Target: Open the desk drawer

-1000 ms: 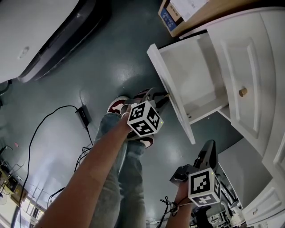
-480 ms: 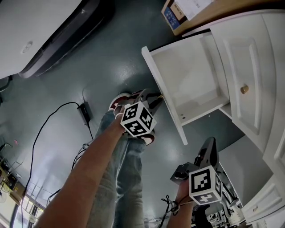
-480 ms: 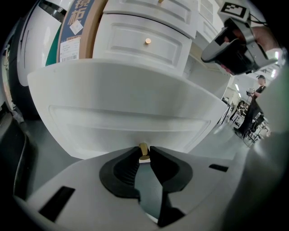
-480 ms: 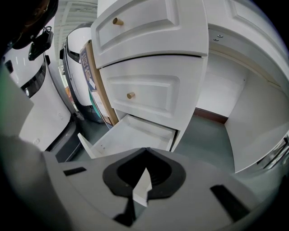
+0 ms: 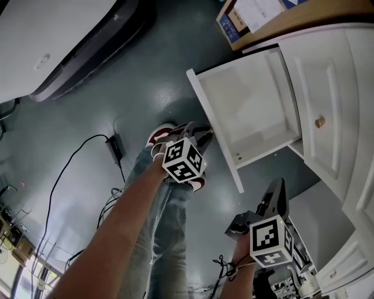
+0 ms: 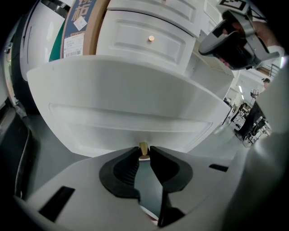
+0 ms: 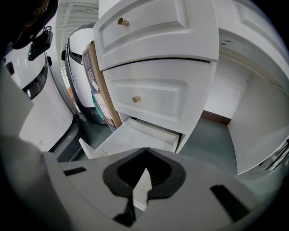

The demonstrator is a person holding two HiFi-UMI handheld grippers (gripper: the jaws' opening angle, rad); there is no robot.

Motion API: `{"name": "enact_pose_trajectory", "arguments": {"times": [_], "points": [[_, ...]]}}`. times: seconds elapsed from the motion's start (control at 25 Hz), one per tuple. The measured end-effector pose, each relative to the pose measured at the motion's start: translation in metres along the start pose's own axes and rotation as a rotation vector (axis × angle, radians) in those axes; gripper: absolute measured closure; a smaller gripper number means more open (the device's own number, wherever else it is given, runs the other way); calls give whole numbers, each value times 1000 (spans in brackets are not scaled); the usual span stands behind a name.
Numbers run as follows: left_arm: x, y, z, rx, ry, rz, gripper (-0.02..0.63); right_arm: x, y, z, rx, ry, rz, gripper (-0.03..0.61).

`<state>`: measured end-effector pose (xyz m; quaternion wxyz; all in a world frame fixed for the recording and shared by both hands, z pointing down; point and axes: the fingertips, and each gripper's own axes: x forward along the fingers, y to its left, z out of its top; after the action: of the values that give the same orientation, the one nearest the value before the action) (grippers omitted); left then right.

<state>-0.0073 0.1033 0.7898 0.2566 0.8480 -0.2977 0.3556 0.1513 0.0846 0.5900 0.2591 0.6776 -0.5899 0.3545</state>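
The white desk drawer (image 5: 251, 105) stands pulled out over the floor, and its inside looks empty. In the left gripper view its front panel (image 6: 131, 113) fills the frame, with my left gripper (image 6: 143, 151) shut on the small brass knob (image 6: 143, 148) at its middle. In the head view the left gripper (image 5: 205, 131) meets the drawer front from the left. My right gripper (image 5: 277, 187) hangs lower right, apart from the drawer; its jaws (image 7: 145, 150) meet at the tips with nothing between them. From the right gripper view the open drawer (image 7: 135, 137) lies below two closed ones.
Closed drawers with brass knobs (image 7: 136, 99) sit above the open one. A cardboard box (image 5: 251, 17) leans beside the desk. A cable and power adapter (image 5: 115, 146) lie on the dark floor. The person's shoes (image 5: 166, 135) stand by the drawer front. A white-and-black casing (image 5: 58, 41) fills the upper left.
The left gripper has drawn back a little with the knob, and the drawer has slid slightly further out. The right gripper has stayed where it was.
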Motion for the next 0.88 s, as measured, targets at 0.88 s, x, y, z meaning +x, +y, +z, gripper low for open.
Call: {"name": "enact_pose_trajectory", "arguments": {"times": [0.88], "points": [[-82, 2, 48, -38, 5, 73, 495, -55, -13, 32, 80, -28, -22, 571]]}}
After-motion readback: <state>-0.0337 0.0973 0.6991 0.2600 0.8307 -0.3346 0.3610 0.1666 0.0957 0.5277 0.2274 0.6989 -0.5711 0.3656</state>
